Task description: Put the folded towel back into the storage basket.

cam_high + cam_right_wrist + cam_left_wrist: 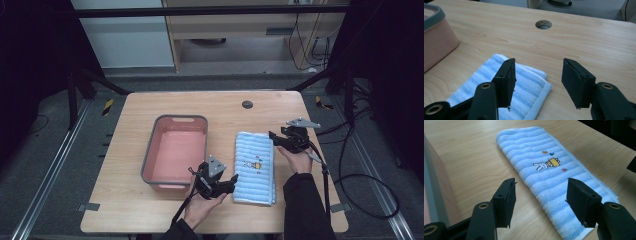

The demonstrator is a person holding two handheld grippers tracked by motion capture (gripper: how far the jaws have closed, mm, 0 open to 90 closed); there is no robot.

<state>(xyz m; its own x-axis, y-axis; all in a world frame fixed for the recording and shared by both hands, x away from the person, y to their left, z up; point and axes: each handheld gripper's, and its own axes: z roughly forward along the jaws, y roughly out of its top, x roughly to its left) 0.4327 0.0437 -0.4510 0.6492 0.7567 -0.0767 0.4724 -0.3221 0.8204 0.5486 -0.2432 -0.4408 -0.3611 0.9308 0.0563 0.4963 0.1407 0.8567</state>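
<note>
A folded light-blue striped towel (255, 167) with a small embroidered rabbit lies lengthwise on the wooden table (150, 107), right of a pink basin (175, 150) with a grey rim. My left gripper (233, 183) is at the towel's near left corner with its jaws open. In the left gripper view the towel (541, 152) stretches away between and beyond the open left gripper (540, 181). My right gripper (274, 138) is open at the towel's far right corner. In the right gripper view that corner of the towel (529, 82) lies under the left jaw of the right gripper (538, 61). Nothing is gripped.
The basin (436, 37) holds nothing and stands a hand's width left of the towel. A round cable hole (247, 104) sits near the table's far edge. Cables trail off the right side of the table. Bare wood surrounds the towel.
</note>
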